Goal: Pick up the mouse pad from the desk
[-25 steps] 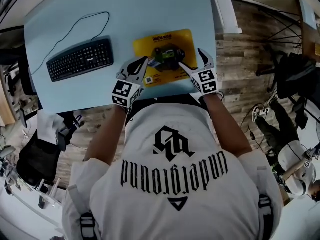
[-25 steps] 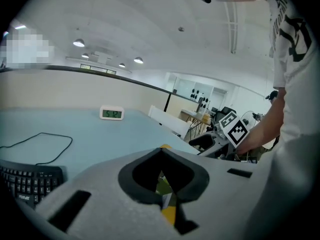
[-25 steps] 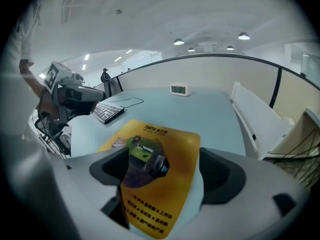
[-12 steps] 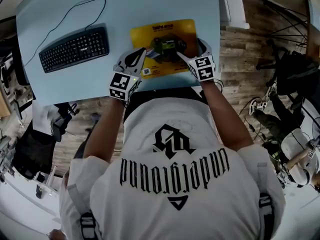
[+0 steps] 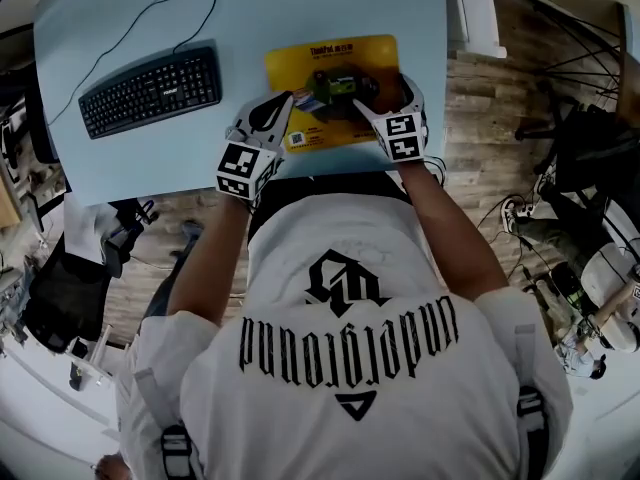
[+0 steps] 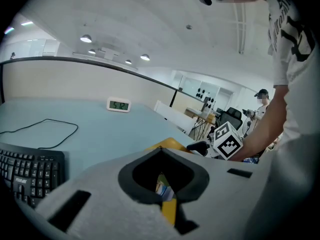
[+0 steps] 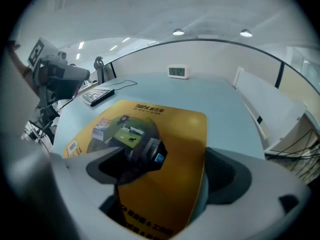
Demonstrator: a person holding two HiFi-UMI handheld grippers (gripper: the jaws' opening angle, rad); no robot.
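Observation:
The yellow mouse pad with a dark printed picture lies flat on the light blue desk, near its front edge. My right gripper is low over the pad's right near corner. Its jaws are opening wide, one finger over the print and the other past the pad's right edge. In the right gripper view the pad runs between the jaws of the right gripper and no pad presses on it. My left gripper is shut at the pad's left near corner. A yellow sliver shows through the closed jaws of the left gripper.
A black keyboard with a looped cable lies left of the pad. A small digital clock stands at the desk's far edge. A white partition borders the desk on the right. Chairs and another person are beyond.
My right gripper has sunk toward the pad's right near corner and its jaws have spread wider. The left gripper has stayed at the pad's left near corner.

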